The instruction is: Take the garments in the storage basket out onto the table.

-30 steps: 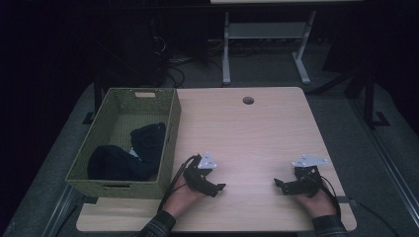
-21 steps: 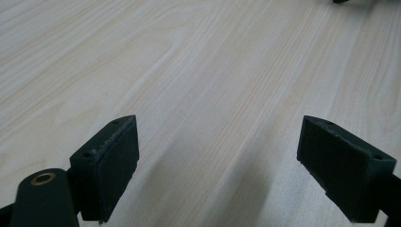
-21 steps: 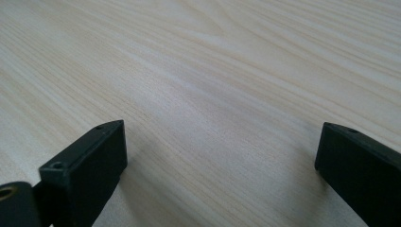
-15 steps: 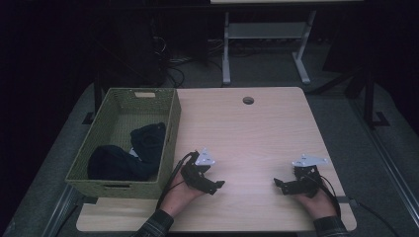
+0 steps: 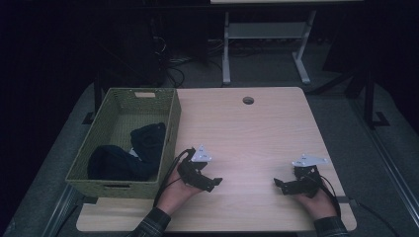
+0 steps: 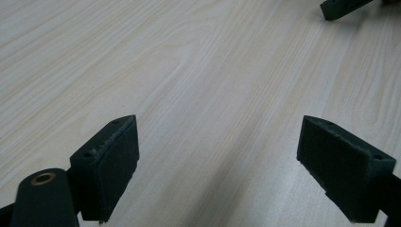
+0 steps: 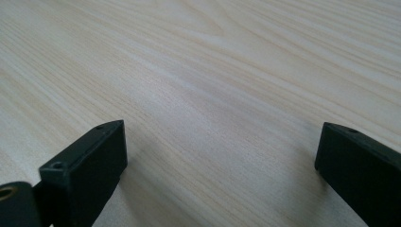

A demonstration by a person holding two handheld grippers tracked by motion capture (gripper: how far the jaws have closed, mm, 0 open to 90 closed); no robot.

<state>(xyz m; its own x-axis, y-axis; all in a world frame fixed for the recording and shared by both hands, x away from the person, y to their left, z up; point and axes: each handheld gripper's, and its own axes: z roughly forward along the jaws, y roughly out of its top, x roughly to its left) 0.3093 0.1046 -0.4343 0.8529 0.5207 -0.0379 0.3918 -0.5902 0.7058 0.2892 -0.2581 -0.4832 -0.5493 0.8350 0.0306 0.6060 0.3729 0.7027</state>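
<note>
A light wooden table (image 5: 247, 138) lies in front of me. My left gripper (image 5: 210, 181) rests low near the front edge, just right of a green woven basket (image 5: 170, 129), and stands open with nothing between its jaws (image 6: 217, 165). My right gripper (image 5: 281, 186) sits at the front right, also open and empty, its jaws pointing left over bare wood (image 7: 220, 161). Dark clothes (image 5: 131, 153) lie bundled inside the basket. In the left gripper view, a jaw tip of the right gripper (image 6: 343, 8) shows at the top right.
A round cable hole (image 5: 248, 100) sits near the table's far edge. Behind the table stand a white desk frame (image 5: 262, 44) and a tangle of cables on the dark floor (image 5: 173, 64).
The left gripper has shifted slightly toward the basket and the front edge. The right gripper has stayed in place.
</note>
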